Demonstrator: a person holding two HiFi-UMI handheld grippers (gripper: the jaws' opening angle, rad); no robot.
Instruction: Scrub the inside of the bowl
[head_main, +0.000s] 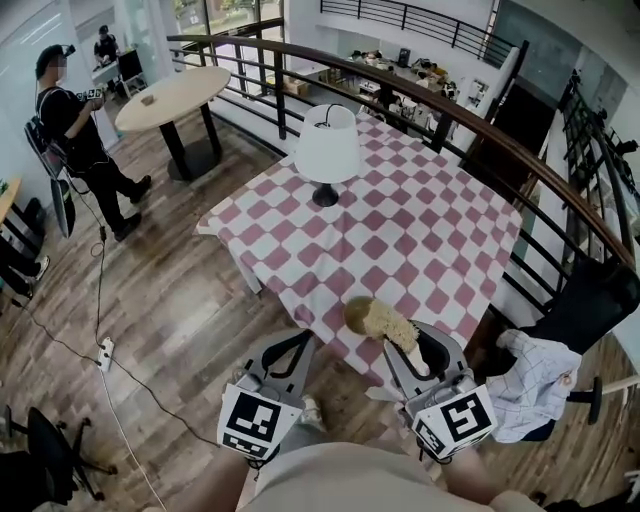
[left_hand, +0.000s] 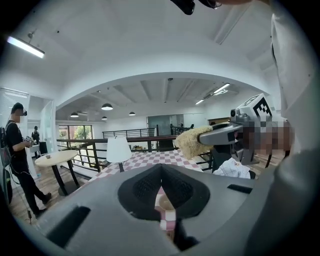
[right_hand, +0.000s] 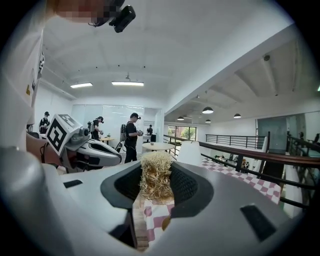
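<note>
A small tan bowl (head_main: 352, 311) sits on the checkered tablecloth (head_main: 400, 230) at the table's near edge, partly hidden behind the scrubber. The pale fibrous scrubber (head_main: 388, 325) sticks out of my right gripper (head_main: 405, 346), which is shut on it just short of the bowl. In the right gripper view the scrubber (right_hand: 156, 175) stands upright between the jaws of my right gripper (right_hand: 157, 192), with a bit of the bowl (right_hand: 166, 223) below it. My left gripper (head_main: 298, 345) hangs over the floor left of the bowl, shut with nothing in it. Past its closed tips (left_hand: 161, 187) the bowl (left_hand: 164, 202) shows.
A lamp with a white shade (head_main: 327, 145) stands mid-table. A curved railing (head_main: 480, 130) runs behind and to the right of the table. A chair with clothing on it (head_main: 535, 385) is at the right. A round table (head_main: 172, 95) and a person (head_main: 80, 130) are far left; a cable with a power strip (head_main: 105, 352) lies on the floor.
</note>
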